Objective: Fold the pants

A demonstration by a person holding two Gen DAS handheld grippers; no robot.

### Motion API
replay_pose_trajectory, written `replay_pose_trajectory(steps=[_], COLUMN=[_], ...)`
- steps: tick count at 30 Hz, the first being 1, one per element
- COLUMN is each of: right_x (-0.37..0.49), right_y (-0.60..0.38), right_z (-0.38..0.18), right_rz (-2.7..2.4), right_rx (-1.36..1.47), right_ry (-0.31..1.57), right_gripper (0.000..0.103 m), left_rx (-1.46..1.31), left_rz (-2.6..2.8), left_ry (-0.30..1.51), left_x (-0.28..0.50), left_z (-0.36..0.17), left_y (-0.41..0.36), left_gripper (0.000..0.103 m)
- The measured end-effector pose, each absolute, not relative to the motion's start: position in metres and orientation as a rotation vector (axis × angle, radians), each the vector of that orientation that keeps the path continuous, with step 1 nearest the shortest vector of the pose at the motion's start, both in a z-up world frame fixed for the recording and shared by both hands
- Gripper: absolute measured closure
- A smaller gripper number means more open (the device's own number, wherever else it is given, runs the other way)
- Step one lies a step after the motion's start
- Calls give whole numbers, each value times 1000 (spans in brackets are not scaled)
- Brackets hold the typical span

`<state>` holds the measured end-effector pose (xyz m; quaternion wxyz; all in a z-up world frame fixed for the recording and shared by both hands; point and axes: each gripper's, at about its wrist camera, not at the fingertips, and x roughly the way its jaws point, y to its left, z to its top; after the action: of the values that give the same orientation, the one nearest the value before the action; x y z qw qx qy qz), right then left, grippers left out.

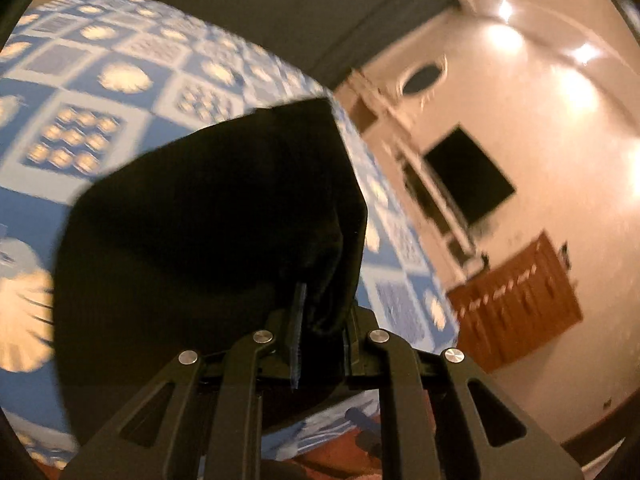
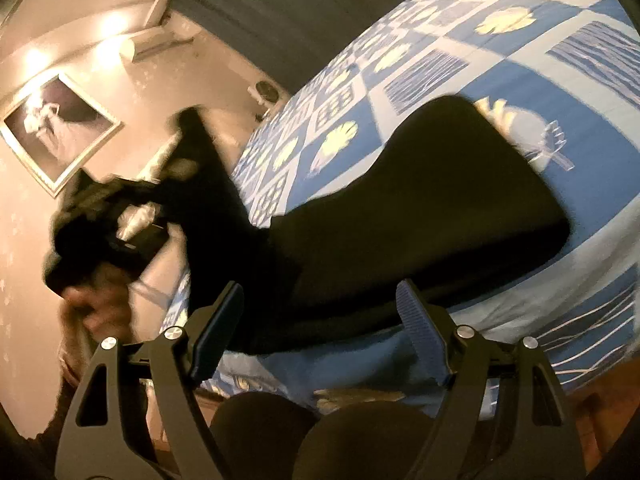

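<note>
The black pants [image 1: 208, 220] lie on a bed with a blue and white patterned sheet [image 1: 100, 80]. My left gripper [image 1: 320, 316] is shut on a bunched edge of the pants and lifts it off the sheet. In the right wrist view the pants [image 2: 420, 216] stretch from the bed up to the left gripper [image 2: 120, 224], which shows at the left in a hand. My right gripper [image 2: 320, 312] is open, its jaws wide apart on either side of the near edge of the pants, gripping nothing.
The bed sheet [image 2: 520, 60] fills most of both views. A wall-mounted black TV [image 1: 468, 176] and a wooden cabinet [image 1: 516, 300] stand beyond the bed. A framed picture [image 2: 56, 128] and an air conditioner [image 2: 156, 40] hang on the other wall.
</note>
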<state>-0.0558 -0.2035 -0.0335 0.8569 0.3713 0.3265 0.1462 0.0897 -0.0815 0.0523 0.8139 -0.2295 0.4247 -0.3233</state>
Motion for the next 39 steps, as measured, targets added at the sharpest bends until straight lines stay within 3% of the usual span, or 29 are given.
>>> replay_pose_trajectory(steps=[6,9,10,11,12,13,17,18,25,30,35,36,37,39], right_x=[-66,-67,-68,-69,-69,-67,-59,-53,15,59,74,76,77,82], right_y=[-237,-245,-248,-250,-251,-253,-254,-253,-248,-237,-224,-219,-216,-207], right_z=[-35,-37,-37,-36,-34,-33,-17,-12,-16,-40,-51,-51,-51,-58], right_rz=[248,234,229,228,228,231,253,264,251,246,245,268,287,303], right_rx=[835,852,856,857,859,862,856,836,796,763,720,703,696,663], right_ry=[661,661,658,657,656,653,624,626,764,911,999,1017,1033,1092], right_gripper=[24,24,24,24,24,24,23,17,15,16,16,21,40,51], left_rx=[-348,-303,-314,-343,-356,-381,-481,-490,-468,-631,-761,-779,-777,-753], left_rz=[-656,-639,-652,-669,-663,-653,-635,-613,-277,-176,-170,-171,-170,-187], left_ry=[1066,1071,1065,1062,1063,1053,978,959,903,956,1128,1122,1128,1146], left_x=[87,82,83,79,75,70,53,51,47,58,68,68,69,71], left_z=[-18,-35,-36,-34,-30,-25,2,6,-12,-25,-64,-65,-65,-65], left_y=[-155,-168,-167,-164,-163,-156,-115,-103,6,42,53,54,53,50], left_gripper=[88,76,61,38,27,24,17,17,17,16,13,12,11,9])
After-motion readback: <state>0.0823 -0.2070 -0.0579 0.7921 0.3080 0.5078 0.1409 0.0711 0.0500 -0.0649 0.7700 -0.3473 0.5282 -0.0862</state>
